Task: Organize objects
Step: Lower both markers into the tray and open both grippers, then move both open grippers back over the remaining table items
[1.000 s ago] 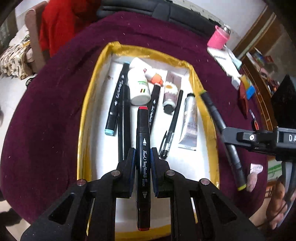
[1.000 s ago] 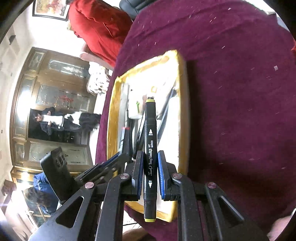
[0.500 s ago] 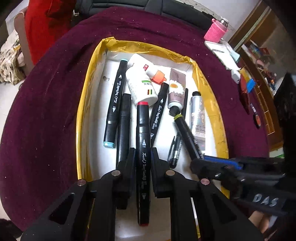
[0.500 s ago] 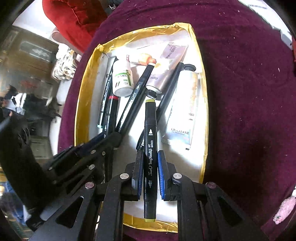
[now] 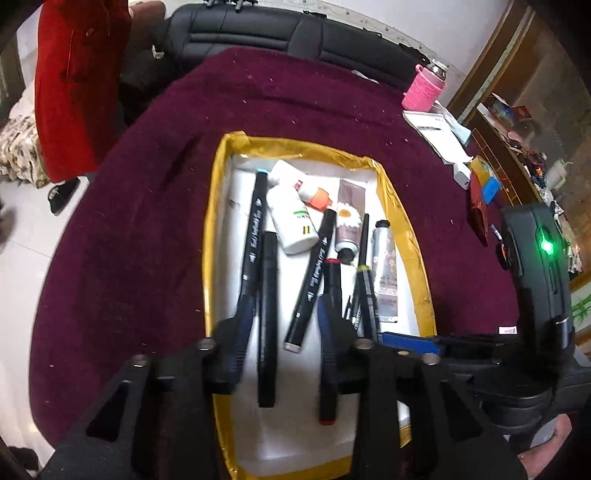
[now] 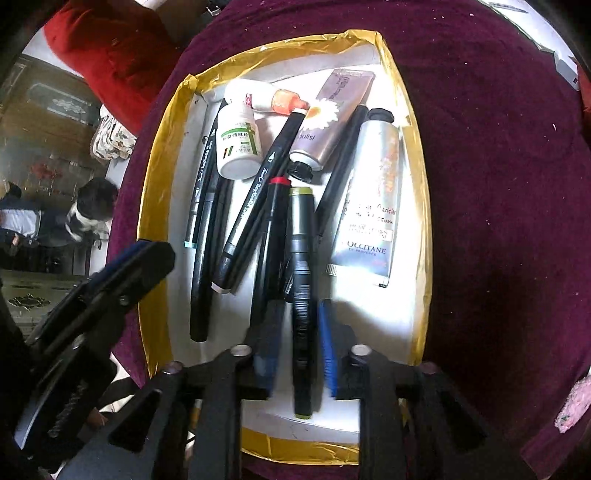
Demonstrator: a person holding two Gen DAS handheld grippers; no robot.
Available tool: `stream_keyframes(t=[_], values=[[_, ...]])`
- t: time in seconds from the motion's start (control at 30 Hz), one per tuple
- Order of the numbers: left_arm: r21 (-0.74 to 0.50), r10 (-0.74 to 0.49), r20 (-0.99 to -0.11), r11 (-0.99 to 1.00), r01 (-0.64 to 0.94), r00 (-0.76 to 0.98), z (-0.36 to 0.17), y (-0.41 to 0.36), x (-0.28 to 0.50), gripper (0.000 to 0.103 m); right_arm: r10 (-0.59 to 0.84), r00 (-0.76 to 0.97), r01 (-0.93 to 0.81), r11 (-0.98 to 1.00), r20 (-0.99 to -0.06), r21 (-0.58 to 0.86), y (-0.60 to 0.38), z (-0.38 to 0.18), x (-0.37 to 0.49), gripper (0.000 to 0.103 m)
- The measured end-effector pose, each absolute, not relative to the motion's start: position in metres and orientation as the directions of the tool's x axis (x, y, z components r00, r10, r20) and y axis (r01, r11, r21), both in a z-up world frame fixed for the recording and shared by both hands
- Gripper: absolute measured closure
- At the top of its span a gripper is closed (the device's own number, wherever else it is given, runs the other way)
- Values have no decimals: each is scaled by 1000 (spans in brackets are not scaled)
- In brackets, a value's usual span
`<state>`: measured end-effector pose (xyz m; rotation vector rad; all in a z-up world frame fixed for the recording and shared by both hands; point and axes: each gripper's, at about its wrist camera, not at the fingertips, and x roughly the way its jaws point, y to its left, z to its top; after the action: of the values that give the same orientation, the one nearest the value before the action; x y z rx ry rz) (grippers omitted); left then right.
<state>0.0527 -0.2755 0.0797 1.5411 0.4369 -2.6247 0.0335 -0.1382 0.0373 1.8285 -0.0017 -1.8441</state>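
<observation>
Left wrist view: left gripper [image 5: 284, 317] just spread wide above the box's [image 5: 212, 236] near edge, red-capped marker [image 5: 330, 332] let go, lying lengthwise among the other markers for tidy packing. Right wrist view: right gripper [image 6: 295, 343] just parted too, pads apart from green-capped marker [image 6: 301, 273], laid parallel beside the red one.

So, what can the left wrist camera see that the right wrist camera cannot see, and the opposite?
Only the left wrist view shows the pink cup, the black sofa and the right gripper's body with its green light.

Only the right wrist view shows the cabinet, a pink scrap on the cloth, and the readable print on the silver tube.

Both show the yellow-edged box on the maroon cloth, the white bottle, and the red-tipped marker and green-tipped marker lying released between opened jaws.
</observation>
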Motion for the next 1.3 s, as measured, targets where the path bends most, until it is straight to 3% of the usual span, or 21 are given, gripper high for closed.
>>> stream_keyframes(t=[0.1,0.27,0.87,0.93,1.0,1.3], values=[[-177,48,-862,-961,211,-505,84,-278,53,58,-371,52,370,-855,-927,363,-138,39,32,61],[-142,8,-867,-962,232,-498,84,-281,53,57,-364,28,385,-856,-931,346,-142,47,31,52],[-94,-46,-888,-956,278,-458,79,-290,61,56,-375,-14,387,-857,-927,341,-156,52,31,49],[-97,-45,-889,-954,283,-455,78,-292,62,56,-375,-19,389,-857,-927,339,-161,52,32,48],[-101,-42,-891,-953,287,-452,77,-293,65,56,-375,-25,389,-858,-927,337,-165,51,32,40],[-97,-69,-902,-930,354,-427,78,-303,87,56,-402,-23,385,-848,-915,363,-149,53,35,40]])
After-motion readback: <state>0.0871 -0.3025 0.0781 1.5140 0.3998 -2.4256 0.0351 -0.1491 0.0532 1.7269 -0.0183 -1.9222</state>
